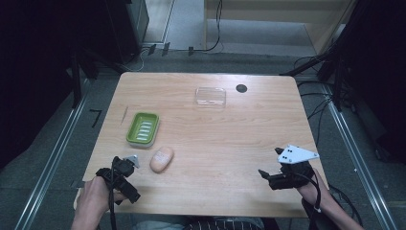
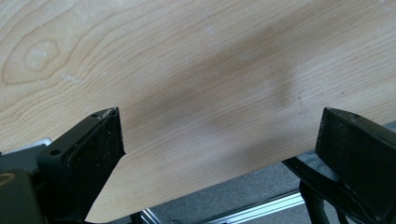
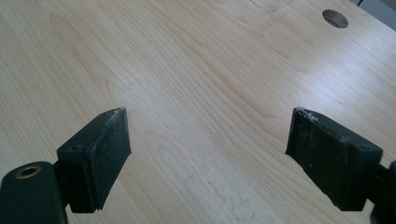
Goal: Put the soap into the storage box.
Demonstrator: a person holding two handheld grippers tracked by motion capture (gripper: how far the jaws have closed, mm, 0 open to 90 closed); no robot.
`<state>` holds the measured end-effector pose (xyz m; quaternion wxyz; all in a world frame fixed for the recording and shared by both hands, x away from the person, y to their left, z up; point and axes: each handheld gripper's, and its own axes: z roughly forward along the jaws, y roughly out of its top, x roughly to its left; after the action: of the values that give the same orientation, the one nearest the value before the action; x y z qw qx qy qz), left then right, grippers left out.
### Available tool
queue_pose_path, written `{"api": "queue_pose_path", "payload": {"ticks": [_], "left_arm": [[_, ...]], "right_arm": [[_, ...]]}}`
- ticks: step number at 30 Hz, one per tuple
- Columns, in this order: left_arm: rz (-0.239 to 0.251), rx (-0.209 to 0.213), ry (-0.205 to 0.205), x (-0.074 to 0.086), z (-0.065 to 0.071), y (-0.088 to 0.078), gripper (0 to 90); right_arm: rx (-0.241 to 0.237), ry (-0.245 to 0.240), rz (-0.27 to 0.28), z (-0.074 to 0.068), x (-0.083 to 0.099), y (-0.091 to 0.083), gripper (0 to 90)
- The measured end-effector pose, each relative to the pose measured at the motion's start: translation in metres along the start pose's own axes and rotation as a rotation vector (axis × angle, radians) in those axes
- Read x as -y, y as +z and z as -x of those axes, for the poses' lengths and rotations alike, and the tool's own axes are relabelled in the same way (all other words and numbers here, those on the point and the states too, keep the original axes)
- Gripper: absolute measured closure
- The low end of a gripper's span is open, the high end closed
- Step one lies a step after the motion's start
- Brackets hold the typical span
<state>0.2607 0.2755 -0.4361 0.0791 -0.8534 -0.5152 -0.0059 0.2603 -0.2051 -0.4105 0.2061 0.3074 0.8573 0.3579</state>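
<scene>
A peach soap bar (image 1: pixel 161 159) lies on the wooden table (image 1: pixel 225 139) near the front left. Just behind it stands a green soap dish (image 1: pixel 142 128) with a ribbed inside. A clear plastic lid (image 1: pixel 210 96) rests at the back middle. My left gripper (image 1: pixel 122 179) is at the front left corner, left of the soap and apart from it. Its jaws are open wide over bare wood (image 2: pixel 219 135). My right gripper (image 1: pixel 270 163) hovers at the front right, also open, with nothing between its fingers (image 3: pixel 208 135).
A dark round hole (image 1: pixel 242 88) is in the tabletop at the back, right of the lid, and appears far off as a hole (image 3: pixel 335 18) in the right gripper view. The table's edge and a metal rail (image 2: pixel 261 207) run below the left gripper.
</scene>
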Motion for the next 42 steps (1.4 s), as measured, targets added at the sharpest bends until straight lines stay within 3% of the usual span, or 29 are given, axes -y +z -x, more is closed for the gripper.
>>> {"api": "queue_pose_path", "payload": {"ticks": [18,42], "left_arm": [[0.063,0.04,0.024,-0.013,0.008,-0.01,2.1],[0.107,0.044,0.054,-0.023,0.017,-0.023,1.7]], "right_arm": [[-0.006,0.02,-0.002,0.006,0.004,0.002,13.5],[-0.027,-0.024,-0.008,-0.002,-0.007,0.008,13.6]]}}
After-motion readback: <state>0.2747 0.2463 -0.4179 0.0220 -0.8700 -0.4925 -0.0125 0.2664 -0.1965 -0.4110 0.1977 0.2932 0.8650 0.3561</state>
